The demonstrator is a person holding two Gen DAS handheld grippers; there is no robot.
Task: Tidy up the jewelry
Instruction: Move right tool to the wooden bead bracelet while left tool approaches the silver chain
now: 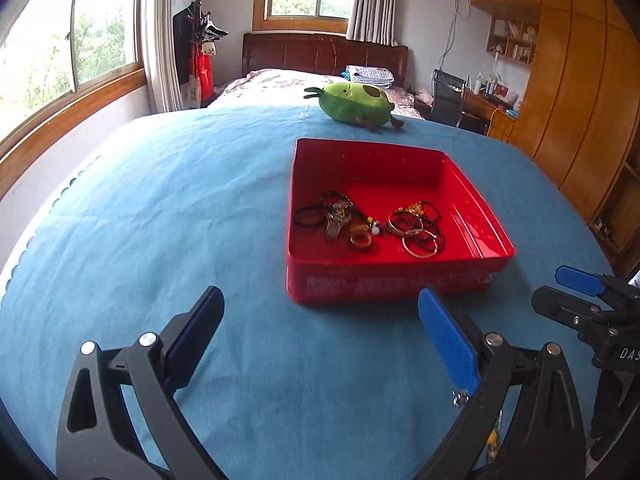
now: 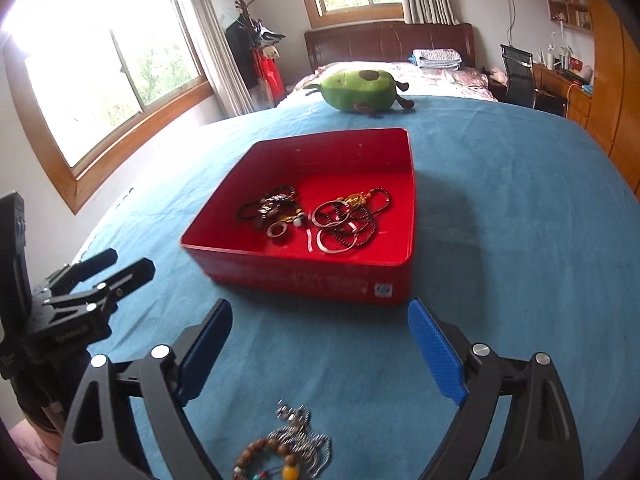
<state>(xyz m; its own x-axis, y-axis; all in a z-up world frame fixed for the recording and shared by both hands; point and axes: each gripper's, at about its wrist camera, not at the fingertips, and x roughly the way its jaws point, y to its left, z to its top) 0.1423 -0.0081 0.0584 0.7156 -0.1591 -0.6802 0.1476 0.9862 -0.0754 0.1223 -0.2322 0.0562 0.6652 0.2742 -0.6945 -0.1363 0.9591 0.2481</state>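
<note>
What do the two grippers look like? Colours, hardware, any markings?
Both match: the left gripper and right gripper have black Y-shaped linkage arms with cut-out slots, round silver pivot bolts, and flat blue finger pads with a fine ribbed texture. White lettering on the black bodies is partly visible but too cut off or blurred to read. No cables or sleeves show.

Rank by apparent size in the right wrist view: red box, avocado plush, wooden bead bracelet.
1. red box
2. avocado plush, though it lies farther off
3. wooden bead bracelet, near and cut by the frame, so unsure
</note>
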